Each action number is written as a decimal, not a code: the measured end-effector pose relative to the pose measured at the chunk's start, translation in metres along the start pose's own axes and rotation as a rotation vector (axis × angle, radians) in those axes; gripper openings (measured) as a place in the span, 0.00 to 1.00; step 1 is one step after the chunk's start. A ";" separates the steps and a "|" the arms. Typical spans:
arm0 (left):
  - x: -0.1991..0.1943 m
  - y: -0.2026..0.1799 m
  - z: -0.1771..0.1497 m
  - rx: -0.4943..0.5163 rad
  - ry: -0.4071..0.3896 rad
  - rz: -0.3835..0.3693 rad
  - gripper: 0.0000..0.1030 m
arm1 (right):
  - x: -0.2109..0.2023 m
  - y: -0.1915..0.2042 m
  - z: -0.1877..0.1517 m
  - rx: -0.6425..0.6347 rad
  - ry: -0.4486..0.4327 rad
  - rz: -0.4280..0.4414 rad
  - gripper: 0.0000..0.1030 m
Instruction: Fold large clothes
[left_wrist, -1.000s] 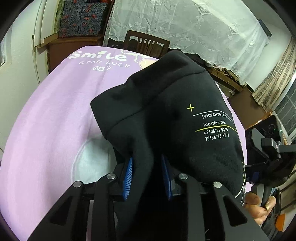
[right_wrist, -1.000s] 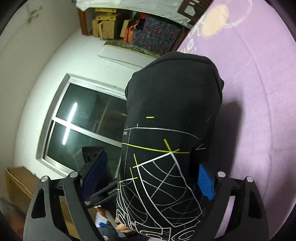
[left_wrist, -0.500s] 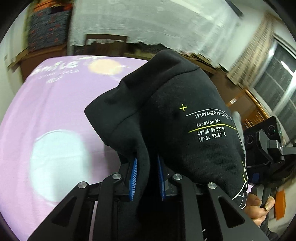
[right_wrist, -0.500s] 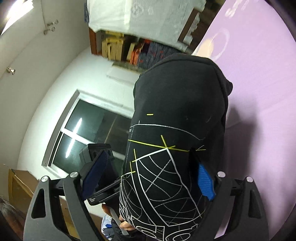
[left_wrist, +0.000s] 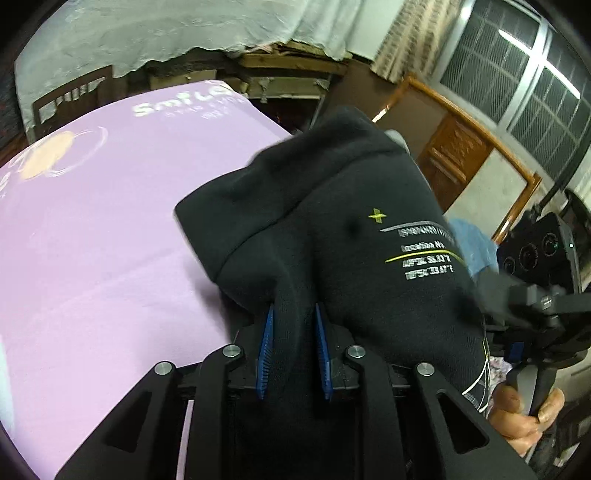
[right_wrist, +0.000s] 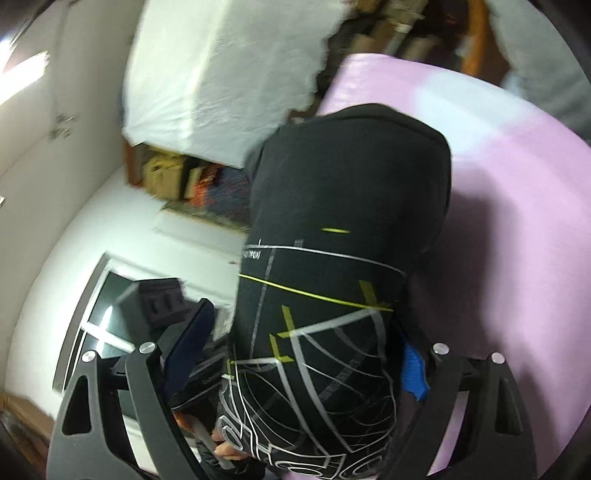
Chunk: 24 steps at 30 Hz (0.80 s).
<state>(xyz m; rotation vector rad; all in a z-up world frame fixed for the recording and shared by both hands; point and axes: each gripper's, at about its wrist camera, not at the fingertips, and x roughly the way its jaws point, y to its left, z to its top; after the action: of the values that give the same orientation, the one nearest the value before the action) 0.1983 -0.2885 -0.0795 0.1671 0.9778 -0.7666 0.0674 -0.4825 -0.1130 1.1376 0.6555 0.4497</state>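
Lilac printed bedsheet (left_wrist: 92, 240) below, black graphic-print sweatshirt (left_wrist: 351, 229) lifted clear, left gripper (left_wrist: 291, 354) pinching its fold, right gripper (right_wrist: 295, 365) spread wide around bunched fabric.

The black garment (left_wrist: 332, 229) hides the near right corner of the lilac bed cover (left_wrist: 92, 240); its small printed text is blurred. In the right wrist view, shelves are motion-smeared.

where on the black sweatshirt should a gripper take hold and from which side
On a bunched fold at the black sweatshirt edge, coming from below along the hanging cloth. That is how the left gripper has it pinched: cloth gathers thin enough for the pads. The printed panel looks too broad to pinch.
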 end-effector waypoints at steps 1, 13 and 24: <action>0.008 -0.007 -0.001 0.016 -0.001 0.015 0.28 | 0.001 -0.010 -0.001 0.017 0.002 -0.025 0.83; 0.008 0.058 -0.013 -0.178 0.043 -0.077 0.87 | 0.004 -0.006 -0.017 -0.018 -0.059 -0.180 0.84; -0.042 0.045 -0.030 -0.065 -0.066 0.085 0.92 | -0.005 0.034 -0.043 -0.127 -0.158 -0.413 0.86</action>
<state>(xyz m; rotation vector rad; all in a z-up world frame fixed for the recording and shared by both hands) 0.1933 -0.2210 -0.0716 0.1255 0.9261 -0.6579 0.0345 -0.4437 -0.0914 0.8783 0.6917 0.0467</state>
